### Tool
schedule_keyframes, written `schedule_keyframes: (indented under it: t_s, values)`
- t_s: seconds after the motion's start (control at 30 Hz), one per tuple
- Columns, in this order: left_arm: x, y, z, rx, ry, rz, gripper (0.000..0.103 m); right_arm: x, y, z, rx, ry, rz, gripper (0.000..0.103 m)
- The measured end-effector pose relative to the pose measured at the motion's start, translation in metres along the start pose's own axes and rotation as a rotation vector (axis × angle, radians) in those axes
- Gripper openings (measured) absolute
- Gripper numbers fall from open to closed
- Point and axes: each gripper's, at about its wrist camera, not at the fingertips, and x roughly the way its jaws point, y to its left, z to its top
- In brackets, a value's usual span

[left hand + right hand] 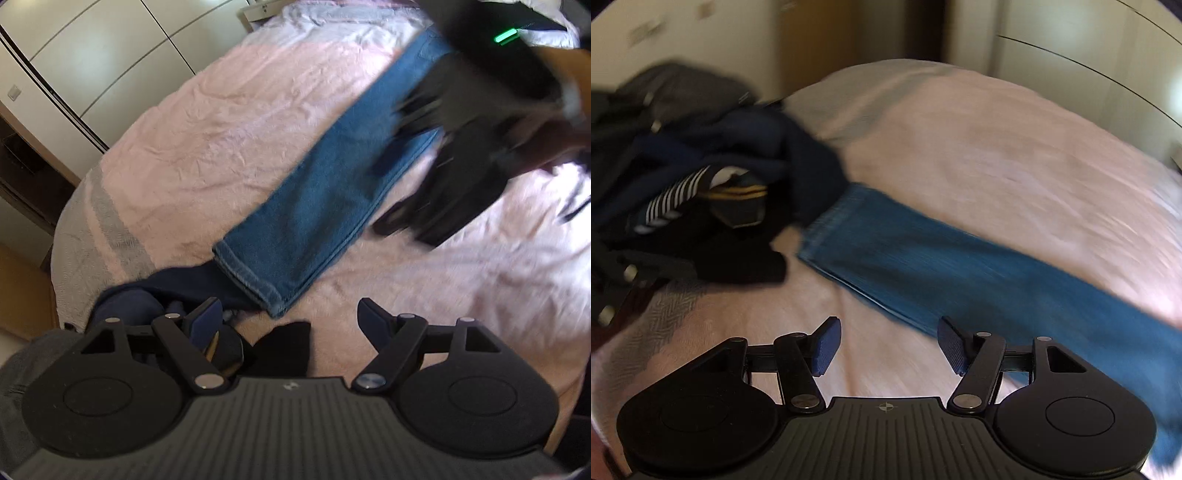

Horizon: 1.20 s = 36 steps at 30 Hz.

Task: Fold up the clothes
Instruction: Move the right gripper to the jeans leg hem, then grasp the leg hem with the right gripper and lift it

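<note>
The jeans (325, 177) lie folded lengthwise across the bed (207, 122), hem near the pile of dark clothes (701, 184). The left gripper (290, 317) and right gripper (886, 339) both stand wide, holding nothing. Grip the hem at both corners; carry it evenly toward the waist. No legible writing.

Pink-covered bed (229, 122) (rumpled) under folded jeans (325, 192), dark clothes pile (701, 177)

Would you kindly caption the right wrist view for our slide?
Open right gripper hovering over the pink bedspread, beside folded blue jeans and a dark clothes pile.
</note>
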Motion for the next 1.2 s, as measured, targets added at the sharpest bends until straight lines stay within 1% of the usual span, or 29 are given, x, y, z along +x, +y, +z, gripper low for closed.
schedule_keyframes:
  t_s: [0.17, 0.27, 0.33, 0.43, 0.53, 0.57, 0.6, 0.63, 0.67, 0.7, 0.73, 0.8, 0.87, 0.97, 1.07, 1.13, 1.2]
  values:
    - [0.029, 0.000, -0.030, -0.048, 0.012, -0.003, 0.077, 0.099, 0.032, 0.022, -0.179, -0.005, 0.065, 0.062]
    - [0.041, 0.000, -0.043, -0.070, 0.014, -0.004, 0.077, 0.143, 0.045, 0.025, -0.306, 0.009, 0.061, 0.062]
    - [0.045, -0.001, -0.049, -0.067, 0.012, -0.007, 0.077, 0.163, 0.052, 0.021, -0.401, 0.023, 0.057, 0.062]
    - [0.050, 0.000, -0.052, -0.061, 0.019, -0.016, 0.077, 0.184, 0.060, 0.013, -0.516, 0.015, 0.051, 0.062]
    - [0.052, 0.003, -0.052, -0.070, 0.024, -0.020, 0.077, 0.199, 0.061, 0.010, -0.573, -0.002, 0.034, 0.062]
    - [0.052, 0.005, -0.051, -0.073, 0.025, -0.022, 0.077, 0.201, 0.061, 0.010, -0.586, -0.008, 0.017, 0.053]
    - [0.052, 0.006, -0.049, -0.073, 0.023, -0.024, 0.077, 0.202, 0.061, 0.011, -0.600, -0.014, -0.006, 0.029]
    - [0.052, 0.007, -0.048, -0.073, 0.021, -0.026, 0.077, 0.201, 0.059, 0.012, -0.603, -0.020, -0.015, 0.027]
    - [0.051, 0.009, -0.046, -0.073, 0.019, -0.029, 0.077, 0.197, 0.056, 0.014, -0.591, -0.028, -0.015, 0.021]
    - [0.051, 0.010, -0.045, -0.071, 0.017, -0.031, 0.077, 0.192, 0.052, 0.016, -0.575, -0.038, -0.019, 0.013]
    - [0.051, 0.011, -0.042, -0.068, 0.013, -0.032, 0.077, 0.187, 0.048, 0.018, -0.558, -0.049, -0.024, 0.008]
    - [0.051, 0.012, -0.036, -0.063, 0.006, -0.035, 0.077, 0.172, 0.034, 0.024, -0.490, -0.078, -0.028, 0.007]
    - [0.050, 0.012, -0.028, -0.066, -0.005, -0.041, 0.077, 0.157, 0.013, 0.033, -0.379, -0.107, -0.033, 0.005]
    - [0.051, 0.010, -0.012, -0.068, -0.021, -0.059, 0.077, 0.134, -0.031, 0.047, -0.149, -0.147, -0.030, 0.004]
    - [0.054, 0.001, 0.008, -0.039, -0.044, -0.073, 0.077, 0.108, -0.086, 0.053, 0.119, -0.201, -0.013, 0.003]
    - [0.056, -0.007, 0.025, -0.013, -0.062, -0.077, 0.077, 0.090, -0.125, 0.050, 0.282, -0.247, -0.002, 0.003]
    - [0.058, -0.016, 0.044, 0.012, -0.077, -0.078, 0.077, 0.069, -0.167, 0.038, 0.436, -0.306, 0.017, 0.003]
